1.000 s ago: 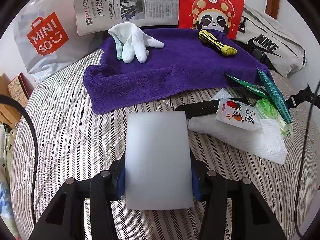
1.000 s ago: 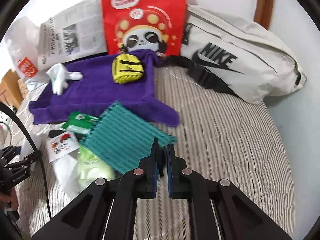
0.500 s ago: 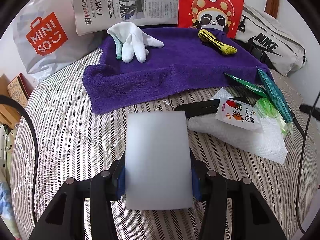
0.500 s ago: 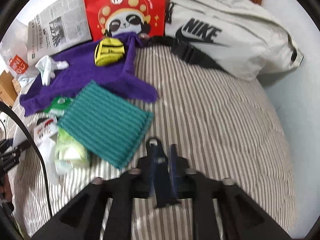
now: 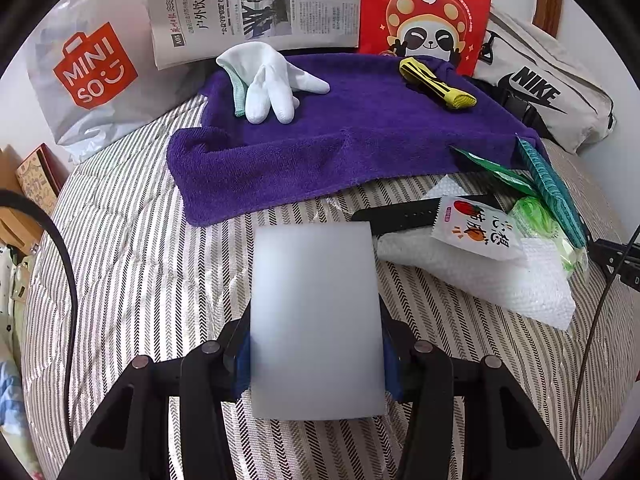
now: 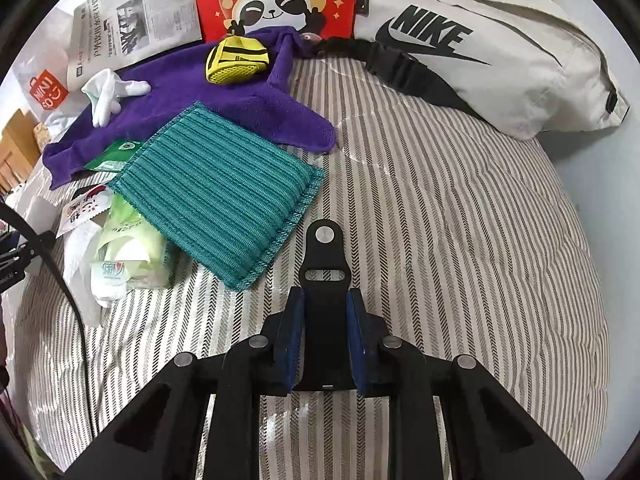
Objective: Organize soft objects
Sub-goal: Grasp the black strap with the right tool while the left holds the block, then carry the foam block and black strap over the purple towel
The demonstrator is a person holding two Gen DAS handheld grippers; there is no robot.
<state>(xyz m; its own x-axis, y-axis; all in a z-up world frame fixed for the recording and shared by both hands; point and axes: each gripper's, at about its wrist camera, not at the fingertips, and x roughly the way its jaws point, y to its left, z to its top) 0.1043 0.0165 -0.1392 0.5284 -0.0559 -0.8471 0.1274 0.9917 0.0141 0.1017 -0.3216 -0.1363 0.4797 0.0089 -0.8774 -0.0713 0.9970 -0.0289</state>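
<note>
A translucent white sheet (image 5: 316,320) is being held flat between the pads of the left gripper (image 5: 316,360), partly open at the sheet's width, above the striped bed cover (image 5: 132,264). In the right wrist view, a black strap (image 6: 326,280) with a metal stud is lying between the blue pads (image 6: 294,336) of the right gripper (image 6: 326,336), whose jaws are closing around it; the pads are being seen right against the strap's edges, low over the bed. Just beside the strap's tip, to its left, a teal ribbed cloth (image 6: 224,196) is lying flat, its far corner overlapping the purple towel (image 6: 248,104). On the towel a white glove (image 5: 268,80) and a folded yellow pouch (image 6: 236,60) are resting well apart. Under the near-left edge of the cloth, a pale green packet (image 6: 132,248), a green sachet (image 6: 116,156) and a snack sachet (image 5: 476,228) on bubble wrap (image 5: 480,276) are being kept together. At the head of the bed a newspaper (image 5: 256,4), a red panda bag (image 5: 428,12), a grey Nike bag (image 6: 480,44) and a Miniso bag (image 5: 92,72) are being propped.
</note>
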